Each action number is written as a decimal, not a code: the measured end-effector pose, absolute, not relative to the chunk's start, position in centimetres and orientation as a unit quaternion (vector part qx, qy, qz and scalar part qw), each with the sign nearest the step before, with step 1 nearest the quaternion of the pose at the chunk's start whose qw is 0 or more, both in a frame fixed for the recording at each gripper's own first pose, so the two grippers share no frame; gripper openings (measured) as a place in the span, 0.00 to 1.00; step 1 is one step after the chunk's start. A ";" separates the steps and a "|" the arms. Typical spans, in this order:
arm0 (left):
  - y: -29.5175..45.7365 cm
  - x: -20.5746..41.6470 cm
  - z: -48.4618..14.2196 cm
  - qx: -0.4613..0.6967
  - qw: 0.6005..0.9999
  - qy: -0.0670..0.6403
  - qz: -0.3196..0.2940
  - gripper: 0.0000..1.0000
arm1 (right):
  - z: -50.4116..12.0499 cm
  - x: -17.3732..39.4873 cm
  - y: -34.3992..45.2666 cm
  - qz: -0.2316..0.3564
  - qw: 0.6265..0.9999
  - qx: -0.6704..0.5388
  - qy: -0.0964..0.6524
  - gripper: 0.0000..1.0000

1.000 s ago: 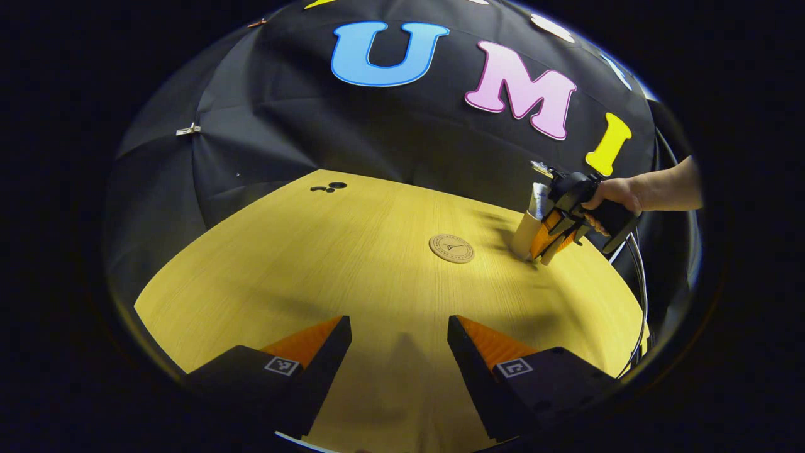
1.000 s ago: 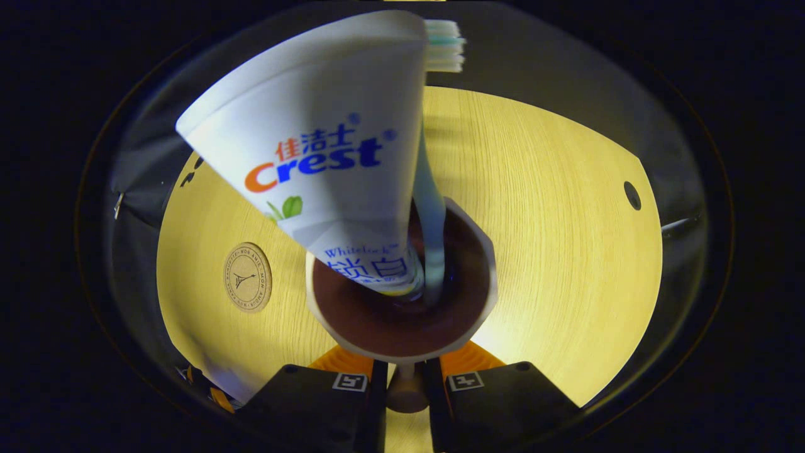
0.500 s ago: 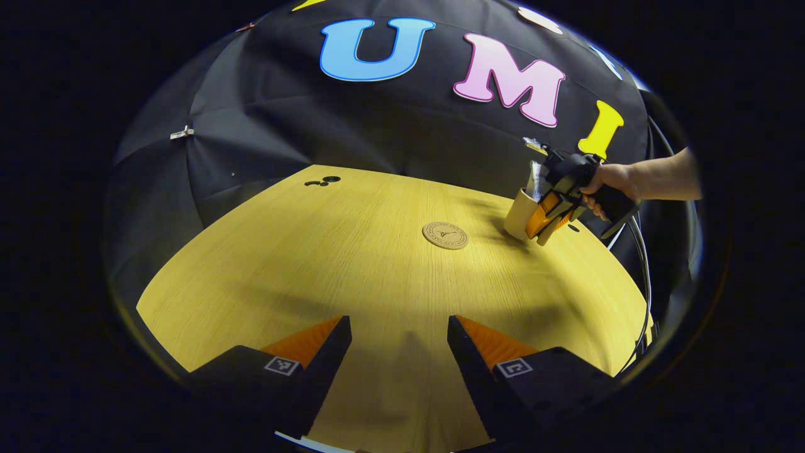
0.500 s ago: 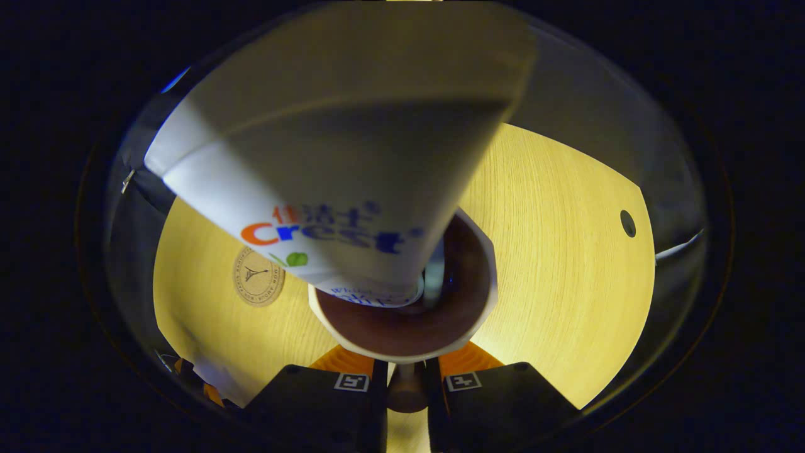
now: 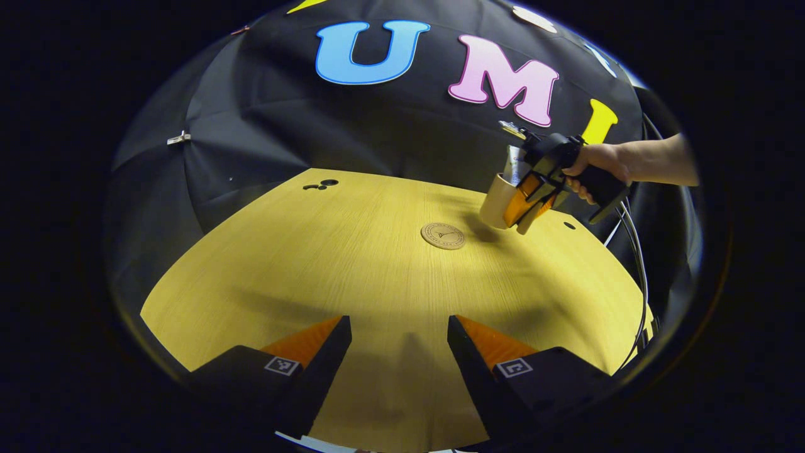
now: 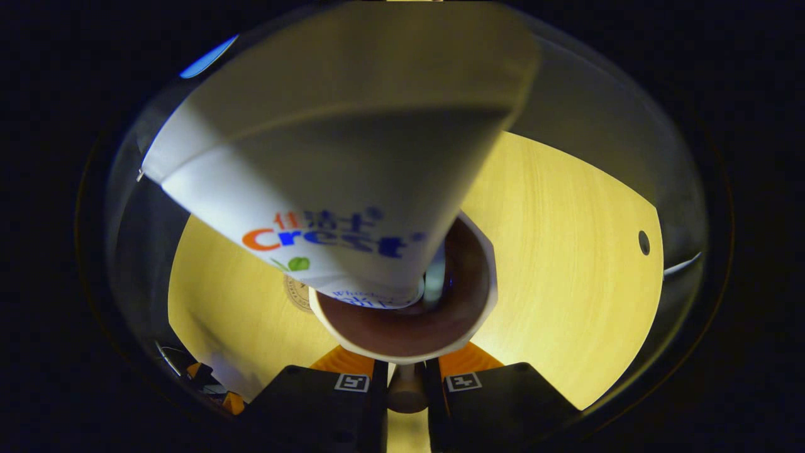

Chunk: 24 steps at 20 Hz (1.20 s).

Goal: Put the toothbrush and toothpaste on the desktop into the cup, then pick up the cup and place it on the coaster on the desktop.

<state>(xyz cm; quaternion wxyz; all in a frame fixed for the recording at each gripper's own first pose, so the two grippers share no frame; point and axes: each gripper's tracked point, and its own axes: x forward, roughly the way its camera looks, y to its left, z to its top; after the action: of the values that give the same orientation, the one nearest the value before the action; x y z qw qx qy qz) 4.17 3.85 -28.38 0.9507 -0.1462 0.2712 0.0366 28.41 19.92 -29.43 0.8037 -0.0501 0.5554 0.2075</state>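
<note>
1. The right claw [image 6: 407, 377] is clamped on the cup [image 6: 402, 314] by its handle. You can see this at the bottom middle of the right gripper view. Holding the handle keeps the cup from slipping.

2. The toothpaste [image 6: 339, 163] stands in the cup and leans toward the upper left of that view. It is big and close, so it hides a lot. A bit of the toothbrush [image 6: 434, 286] peeks out beside it, down inside the cup.

3. In the left gripper view, a hand [image 5: 597, 167] holds the right claw at the upper right. The cup there is up in the air and tilted, not touching the tabletop [image 5: 352, 264].

4. The coaster [image 5: 443, 236] lies flat near the middle of that view. The cup is near it, a little up and to the right. I think the cup is being carried there to be set down.

5. The left claw [image 5: 399, 352] has its two fingers apart and holds nothing. It sits at the bottom of its own view, well apart from the cup, out of the way.

6. The tilt could let the toothpaste tip out, so I think the cup should be straightened first.
</note>
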 end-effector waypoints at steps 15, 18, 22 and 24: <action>5.0 1.7 -27.9 -0.161 0.948 0.269 0.050 0.98 | -30.8 24.3 28.8 0.261 0.781 -0.096 0.560 0.29; 5.2 1.0 -28.1 -0.160 0.947 0.273 0.053 0.98 | -31.9 24.2 29.4 0.257 0.777 -0.105 0.564 0.29; 5.7 -0.1 -28.4 -0.153 0.945 0.282 0.060 0.98 | -32.8 24.1 29.7 0.253 0.776 -0.108 0.568 0.29; 5.7 -0.3 -28.2 -0.151 0.945 0.284 0.062 0.98 | -32.4 23.9 29.9 0.252 0.777 -0.113 0.565 0.30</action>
<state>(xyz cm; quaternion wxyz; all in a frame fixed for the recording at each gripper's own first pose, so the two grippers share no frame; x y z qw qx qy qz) -0.31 5.71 -28.18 0.9450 -0.1508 0.2837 0.0617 23.85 29.88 -32.35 0.7774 -0.1132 0.5651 0.2519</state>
